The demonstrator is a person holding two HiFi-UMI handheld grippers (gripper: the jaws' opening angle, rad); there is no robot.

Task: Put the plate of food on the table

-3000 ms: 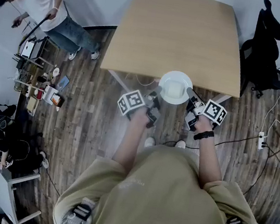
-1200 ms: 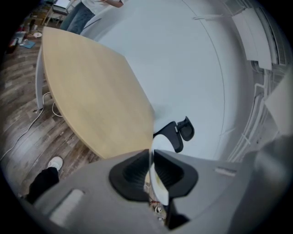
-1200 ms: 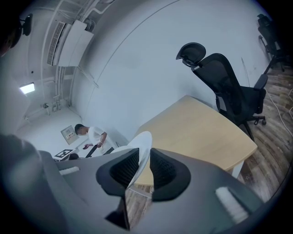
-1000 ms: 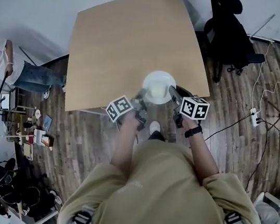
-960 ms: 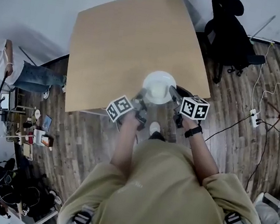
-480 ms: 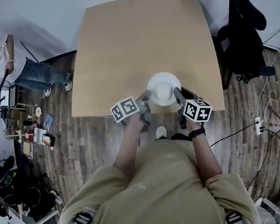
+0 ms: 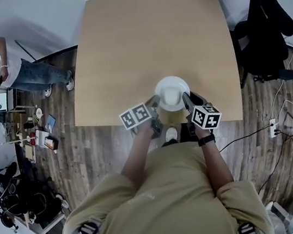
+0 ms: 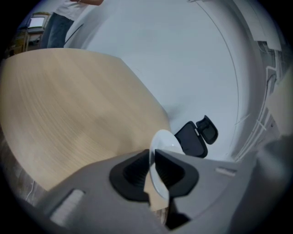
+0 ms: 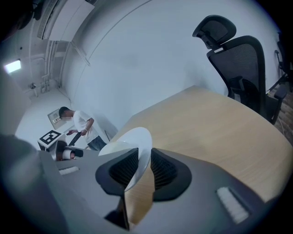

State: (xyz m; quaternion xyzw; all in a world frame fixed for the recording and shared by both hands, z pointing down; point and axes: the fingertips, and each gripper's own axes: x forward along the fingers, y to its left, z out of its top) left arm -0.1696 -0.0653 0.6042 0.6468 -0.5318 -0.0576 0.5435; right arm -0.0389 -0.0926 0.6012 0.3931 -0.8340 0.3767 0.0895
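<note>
Plate (image 7: 172,92) over bench (image 7: 147,42) edge | likely stiff, slick, breakable; best held at opposite rims | left tongs (image 7: 155,103) opening, rim between; right tongs (image 7: 187,99) clamp rim.

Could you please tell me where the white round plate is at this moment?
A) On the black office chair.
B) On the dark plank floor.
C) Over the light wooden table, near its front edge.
C: in the head view the white round plate lies over the light wooden table, close to its near edge.
</note>
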